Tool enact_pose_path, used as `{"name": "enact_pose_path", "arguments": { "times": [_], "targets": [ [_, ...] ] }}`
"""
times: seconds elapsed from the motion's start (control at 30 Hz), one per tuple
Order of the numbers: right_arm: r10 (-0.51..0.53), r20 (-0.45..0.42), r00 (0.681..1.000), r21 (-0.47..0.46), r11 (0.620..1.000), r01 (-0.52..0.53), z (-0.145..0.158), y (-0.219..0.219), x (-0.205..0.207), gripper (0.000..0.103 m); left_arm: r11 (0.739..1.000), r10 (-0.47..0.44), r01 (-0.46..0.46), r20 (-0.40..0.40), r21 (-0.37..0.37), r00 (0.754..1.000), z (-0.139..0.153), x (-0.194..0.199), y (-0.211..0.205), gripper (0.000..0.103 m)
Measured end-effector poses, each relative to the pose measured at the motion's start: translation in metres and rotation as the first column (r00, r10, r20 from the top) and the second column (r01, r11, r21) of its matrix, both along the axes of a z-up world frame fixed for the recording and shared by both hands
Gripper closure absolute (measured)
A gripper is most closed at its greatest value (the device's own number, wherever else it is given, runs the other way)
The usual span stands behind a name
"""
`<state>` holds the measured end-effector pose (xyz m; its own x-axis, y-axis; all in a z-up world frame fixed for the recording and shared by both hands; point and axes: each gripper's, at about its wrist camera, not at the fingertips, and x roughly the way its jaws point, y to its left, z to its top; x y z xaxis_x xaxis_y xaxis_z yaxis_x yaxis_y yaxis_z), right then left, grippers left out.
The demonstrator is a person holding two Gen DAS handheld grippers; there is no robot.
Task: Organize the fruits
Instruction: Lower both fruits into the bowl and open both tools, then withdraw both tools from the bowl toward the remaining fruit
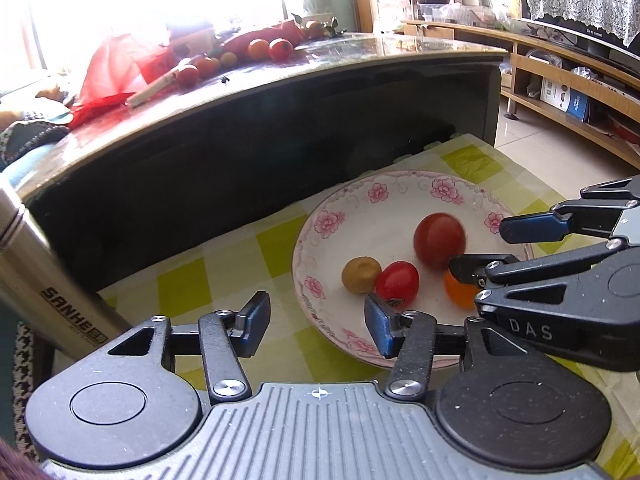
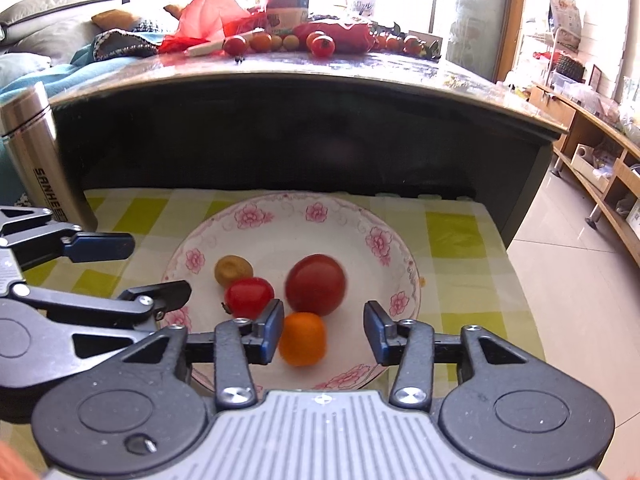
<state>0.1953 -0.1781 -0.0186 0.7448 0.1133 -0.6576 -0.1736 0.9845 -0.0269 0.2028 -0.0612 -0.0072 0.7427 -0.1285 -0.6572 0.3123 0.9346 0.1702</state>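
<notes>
A white plate with pink flowers (image 1: 332,220) (image 2: 248,216) sits on a yellow-checked cloth. In it lie a large dark red tomato (image 1: 439,241) (image 2: 316,285), a small bright red tomato (image 1: 397,282) (image 2: 249,297), a brownish-yellow fruit (image 1: 361,274) (image 2: 233,269) and a small orange fruit (image 1: 460,290) (image 2: 302,338). My left gripper (image 1: 316,326) (image 2: 148,266) is open at the plate's left rim, holding nothing. My right gripper (image 2: 324,334) (image 1: 486,247) is open over the plate's near side, the orange fruit lying loose by its left finger.
A steel flask (image 1: 36,264) (image 2: 44,168) stands left of the plate. Behind it rises a dark table (image 1: 280,120) (image 2: 320,80) bearing more tomatoes (image 1: 280,49) (image 2: 322,46) and a red plastic bag (image 1: 116,68) (image 2: 208,16). Tiled floor and wooden shelving (image 1: 568,80) lie to the right.
</notes>
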Motion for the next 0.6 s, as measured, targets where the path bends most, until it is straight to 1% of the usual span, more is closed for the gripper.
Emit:
{"name": "enact_pose_path", "arguments": {
  "times": [0.3, 0.6],
  "targets": [
    [0.003, 0.026, 1.0, 0.027, 1.0, -0.004, 0.018, 0.001, -0.021, 0.053, 1.0, 0.002, -0.002, 0.028, 0.001, 1.0, 0.018, -0.016, 0.006, 0.041],
    [0.017, 0.033, 0.999, 0.044, 0.999, -0.019, 0.029, 0.007, -0.042, 0.053, 1.0, 0.004, -0.004, 0.036, 0.001, 0.999, 0.028, -0.035, 0.012, 0.041]
  ]
}}
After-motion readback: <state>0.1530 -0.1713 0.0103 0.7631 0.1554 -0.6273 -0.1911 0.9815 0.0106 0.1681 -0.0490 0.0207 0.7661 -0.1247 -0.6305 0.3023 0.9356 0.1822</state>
